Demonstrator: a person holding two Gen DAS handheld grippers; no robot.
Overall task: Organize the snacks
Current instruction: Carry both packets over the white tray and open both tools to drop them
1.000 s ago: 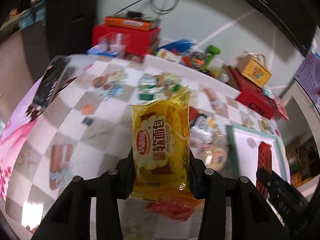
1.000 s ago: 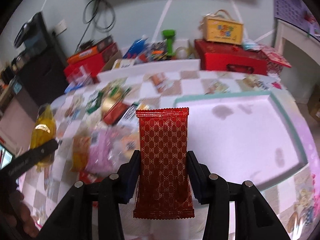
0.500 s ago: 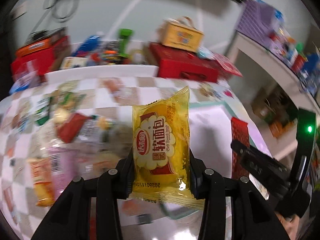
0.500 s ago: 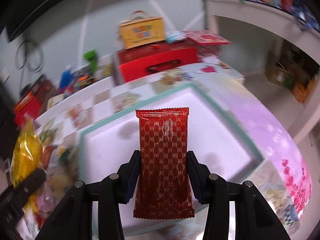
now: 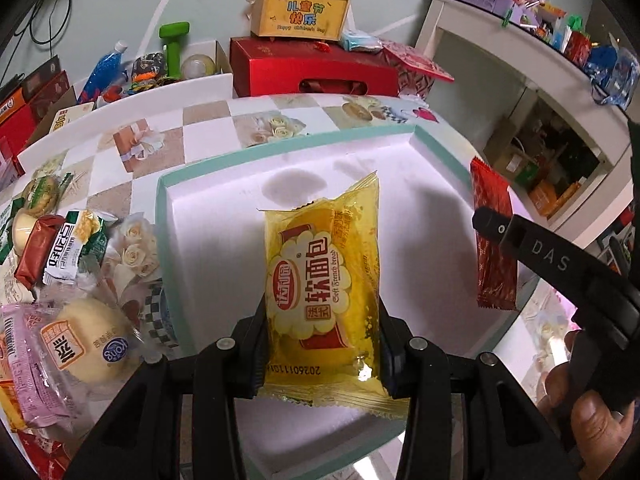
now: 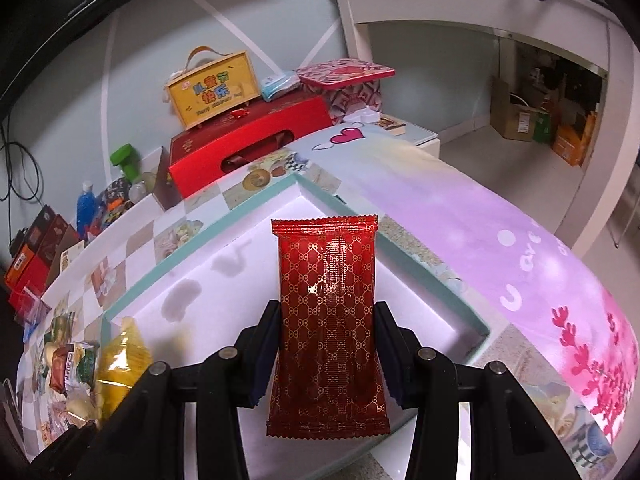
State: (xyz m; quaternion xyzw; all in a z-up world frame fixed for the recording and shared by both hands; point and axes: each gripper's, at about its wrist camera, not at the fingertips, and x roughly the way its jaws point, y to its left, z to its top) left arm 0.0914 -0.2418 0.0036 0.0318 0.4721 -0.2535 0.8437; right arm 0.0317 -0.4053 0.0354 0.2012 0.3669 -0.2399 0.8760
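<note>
My left gripper (image 5: 320,344) is shut on a yellow soft-bread packet (image 5: 324,280), held upright over the white tray with a teal rim (image 5: 276,148). My right gripper (image 6: 326,356) is shut on a red gold-patterned snack packet (image 6: 326,320), also above the tray (image 6: 172,264), near its right corner. In the left wrist view the red packet (image 5: 492,240) and the right gripper's arm show at the right, with a hand below. In the right wrist view the yellow packet (image 6: 120,364) shows at the lower left.
A pile of loose snacks (image 5: 64,264) lies on the checkered tablecloth left of the tray. Behind the table stand a red gift box (image 5: 312,68), a yellow carry box (image 5: 300,12), a green dumbbell (image 5: 174,40) and bottles. A white shelf (image 5: 520,52) stands at the right.
Both grippers have swung right from the snack pile to above the tray, each rolling and sinking a little. Each keeps hold of its packet.
</note>
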